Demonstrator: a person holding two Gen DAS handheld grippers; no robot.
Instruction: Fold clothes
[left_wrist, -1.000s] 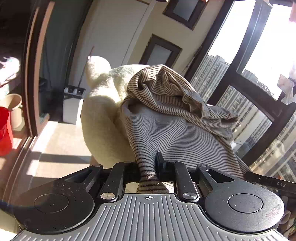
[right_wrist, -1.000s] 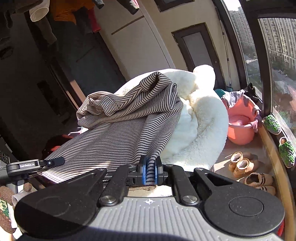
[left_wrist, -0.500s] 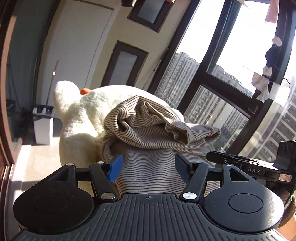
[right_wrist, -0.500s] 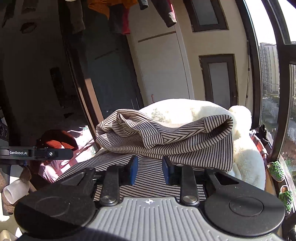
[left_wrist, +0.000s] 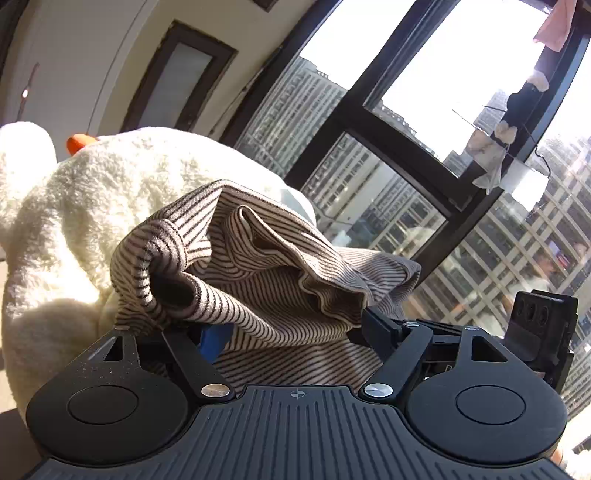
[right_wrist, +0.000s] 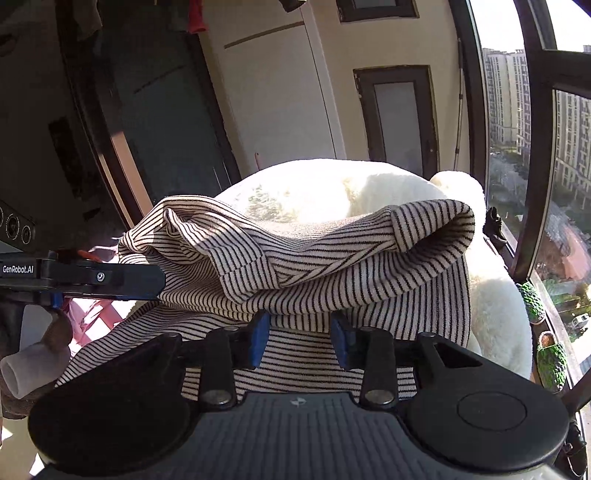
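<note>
Sunlit balcony window (left_wrist: 406, 122), fluffy white blanket (right_wrist: 332, 184) under striped garment (right_wrist: 332, 258), both claws spread

A bunched striped garment (right_wrist: 332, 266) heaped on a white fleece pile (right_wrist: 495, 314) blocks the frame centre ahead of both fingers' gaps, while open air remains above the heap.
</note>
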